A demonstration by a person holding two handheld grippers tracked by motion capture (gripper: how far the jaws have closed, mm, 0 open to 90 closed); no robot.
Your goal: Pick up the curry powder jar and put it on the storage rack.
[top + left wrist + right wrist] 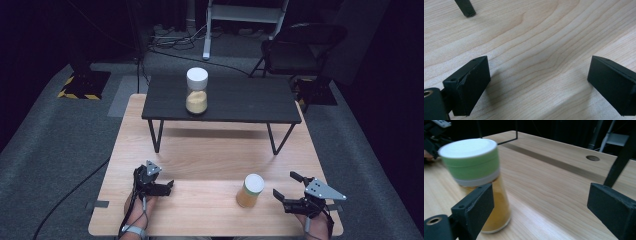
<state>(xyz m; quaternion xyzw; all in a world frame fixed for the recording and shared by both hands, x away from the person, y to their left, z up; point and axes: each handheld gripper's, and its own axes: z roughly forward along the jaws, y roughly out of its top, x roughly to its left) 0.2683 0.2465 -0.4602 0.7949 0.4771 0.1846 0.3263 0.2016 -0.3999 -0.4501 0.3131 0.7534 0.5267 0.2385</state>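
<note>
Both my grippers are matte black with chunky wedge jaws. Grey triangular plate on top of each, cable trailing off, and a band on my left wrist.

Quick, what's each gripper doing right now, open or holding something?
Left gripper: open, holding nothing, above the wooden table.
Right gripper: open, holding nothing, beside the green-lidded jar.

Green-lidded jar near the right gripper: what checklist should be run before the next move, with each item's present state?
1. Right gripper jaws open: ok.
2. Green-lidded jar upright on the wooden table: ok.
3. Jar centred between the right jaws: not ok; in the right gripper view it sits off by one jaw.
4. Lid seated tight: cannot tell.
5. Left gripper open, holding nothing, apart from the jar: ok.
6. Room on the black shelf beside the white-lidded jar: ok.
</note>
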